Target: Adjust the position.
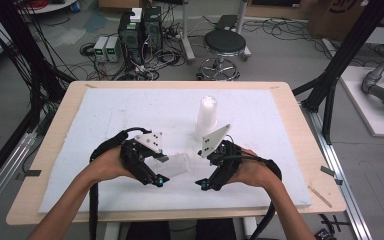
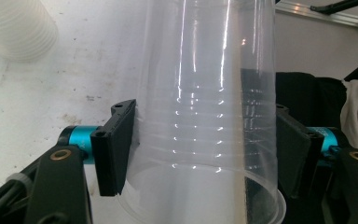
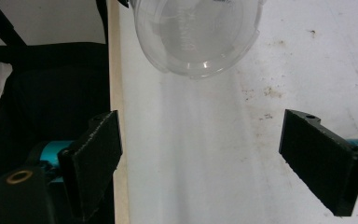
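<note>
Gripping a clear cup [image 2: 205, 116] on its side in the left gripper [image 1: 156, 170], fingers [image 2: 114, 149] pressing both walls, low over the worktop [image 1: 260, 145] in front of the stack [image 1: 206, 117]. Keeping the squeeze light so thin plastic is not buckling, and bringing the right gripper [image 1: 200, 170], fingers [image 3: 93, 158] spread wide and empty, squarely toward the cup base. Losing the cup's rim at the frame edge and its outline in glare.
</note>
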`<state>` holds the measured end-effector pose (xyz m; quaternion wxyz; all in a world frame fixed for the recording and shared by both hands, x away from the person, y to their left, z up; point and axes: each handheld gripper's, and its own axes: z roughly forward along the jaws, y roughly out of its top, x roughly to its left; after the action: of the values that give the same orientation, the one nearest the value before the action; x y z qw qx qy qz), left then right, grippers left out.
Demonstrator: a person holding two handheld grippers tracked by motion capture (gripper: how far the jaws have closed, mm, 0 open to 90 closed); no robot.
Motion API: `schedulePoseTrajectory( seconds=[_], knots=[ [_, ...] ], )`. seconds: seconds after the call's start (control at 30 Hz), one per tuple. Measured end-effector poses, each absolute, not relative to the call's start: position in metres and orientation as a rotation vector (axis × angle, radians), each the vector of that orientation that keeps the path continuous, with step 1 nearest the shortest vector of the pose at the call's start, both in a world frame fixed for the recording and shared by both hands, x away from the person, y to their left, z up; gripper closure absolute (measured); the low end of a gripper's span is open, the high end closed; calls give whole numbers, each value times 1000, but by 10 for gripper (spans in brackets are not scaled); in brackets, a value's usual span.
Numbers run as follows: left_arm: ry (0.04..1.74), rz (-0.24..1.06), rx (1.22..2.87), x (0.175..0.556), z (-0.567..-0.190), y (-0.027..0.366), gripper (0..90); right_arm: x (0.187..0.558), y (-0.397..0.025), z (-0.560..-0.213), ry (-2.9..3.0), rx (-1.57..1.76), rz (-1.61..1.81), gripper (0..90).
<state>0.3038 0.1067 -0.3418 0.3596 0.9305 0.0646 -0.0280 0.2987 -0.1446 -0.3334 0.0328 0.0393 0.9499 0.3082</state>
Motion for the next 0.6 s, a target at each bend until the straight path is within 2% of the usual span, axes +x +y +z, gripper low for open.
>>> schedulePoseTrajectory(
  seconds=[0.6],
  knots=[
    [104,-43,2482,303,-340,78,334,303,-127,-337,2971,77,936,143]
  ],
)
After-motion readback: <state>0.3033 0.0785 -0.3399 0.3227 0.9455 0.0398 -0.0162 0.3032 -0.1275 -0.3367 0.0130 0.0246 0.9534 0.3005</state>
